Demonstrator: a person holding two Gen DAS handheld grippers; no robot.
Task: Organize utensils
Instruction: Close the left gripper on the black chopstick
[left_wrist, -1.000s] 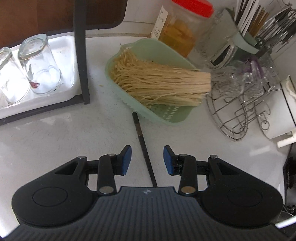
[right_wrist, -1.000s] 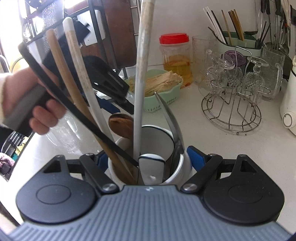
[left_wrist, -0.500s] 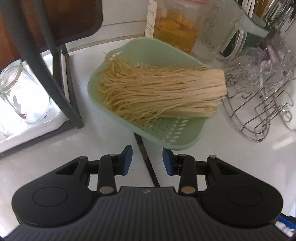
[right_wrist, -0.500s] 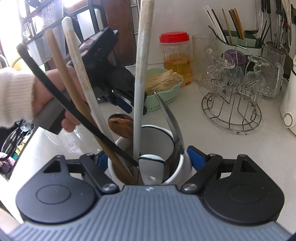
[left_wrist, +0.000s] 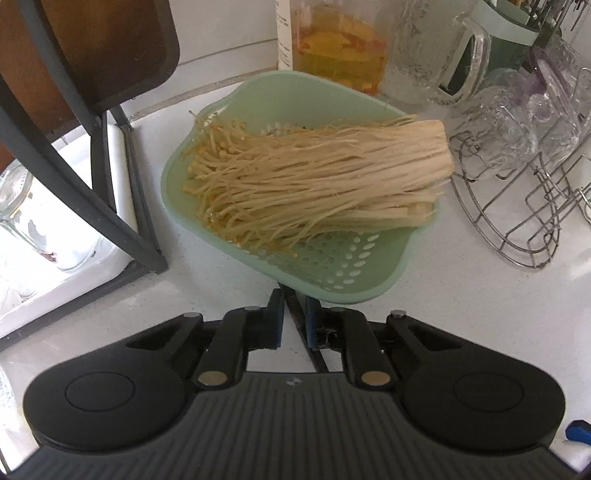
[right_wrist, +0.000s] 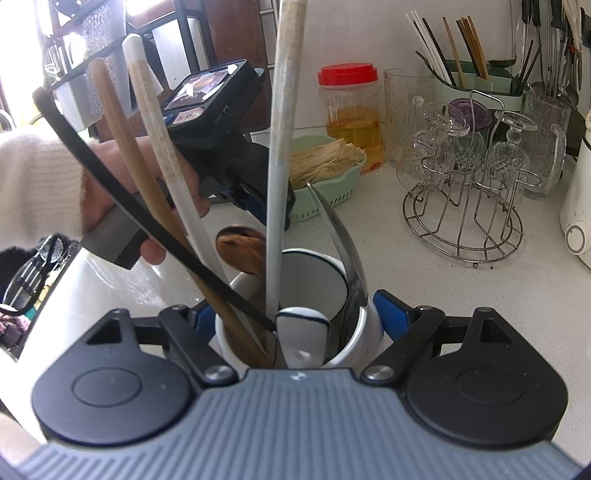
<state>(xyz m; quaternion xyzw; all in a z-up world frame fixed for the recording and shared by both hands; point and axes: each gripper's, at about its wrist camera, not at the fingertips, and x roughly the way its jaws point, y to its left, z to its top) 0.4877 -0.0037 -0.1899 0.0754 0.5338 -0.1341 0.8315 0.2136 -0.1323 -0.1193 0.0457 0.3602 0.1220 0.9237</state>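
Left of the pale green perforated plastic basket (left_wrist: 343, 266) heaped with beige enoki mushrooms (left_wrist: 317, 181), a black metal rack (left_wrist: 110, 206) stands on the white worktop (left_wrist: 207, 299). The left claw (left_wrist: 294, 314) points steeply down just in front of the basket, its blue-padded jaws closing on a thin dark chopstick (left_wrist: 295, 317) that lies on the worktop between them — whether the pads already press it, I cannot tell. Further right, the right claw (right_wrist: 299, 317) is clamped around a white enamel mug with a dark rim (right_wrist: 314, 273) that holds wooden and pale long-handled utensils (right_wrist: 280, 147), near a wire glass stand (right_wrist: 465, 225).
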